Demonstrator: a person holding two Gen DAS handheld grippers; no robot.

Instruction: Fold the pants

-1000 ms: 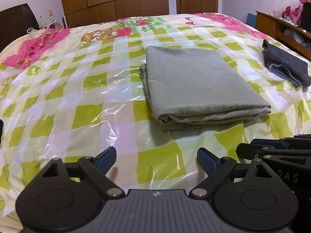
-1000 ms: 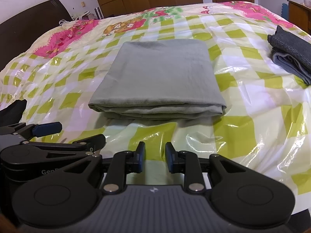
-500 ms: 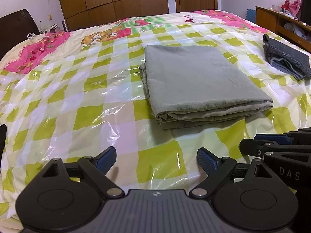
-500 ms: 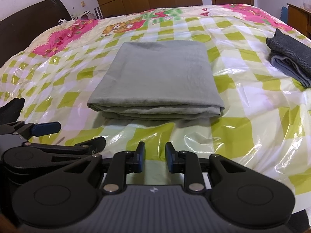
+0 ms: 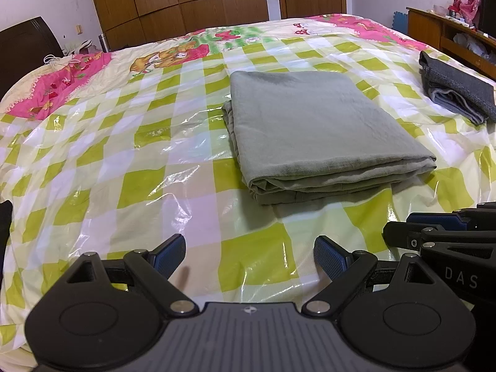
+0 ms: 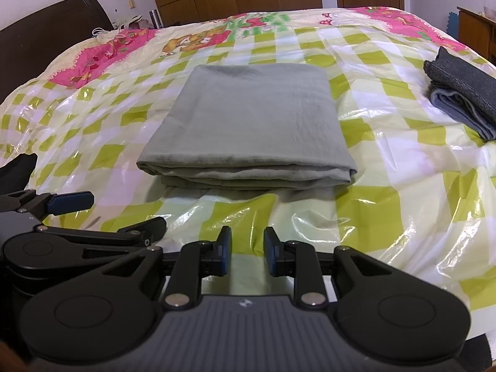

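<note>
The grey-green pants [image 5: 313, 130] lie folded in a flat rectangle on the checked bed cover; they also show in the right wrist view [image 6: 251, 130]. My left gripper [image 5: 248, 252] is open and empty, held back near the bed's front edge, short of the pants. My right gripper [image 6: 247, 252] is nearly closed with a narrow gap between its pads, empty, and also held back from the pants. Each gripper shows at the side of the other's view.
A folded dark grey garment [image 5: 458, 90] lies on the bed at the right, also in the right wrist view [image 6: 465, 96]. A wooden desk [image 5: 449, 31] stands at the right. A dark headboard [image 6: 46, 37] is at the left, wardrobes behind.
Both grippers have pulled back and up slightly from the pants. The pants have not moved and both jaws keep their openings.
</note>
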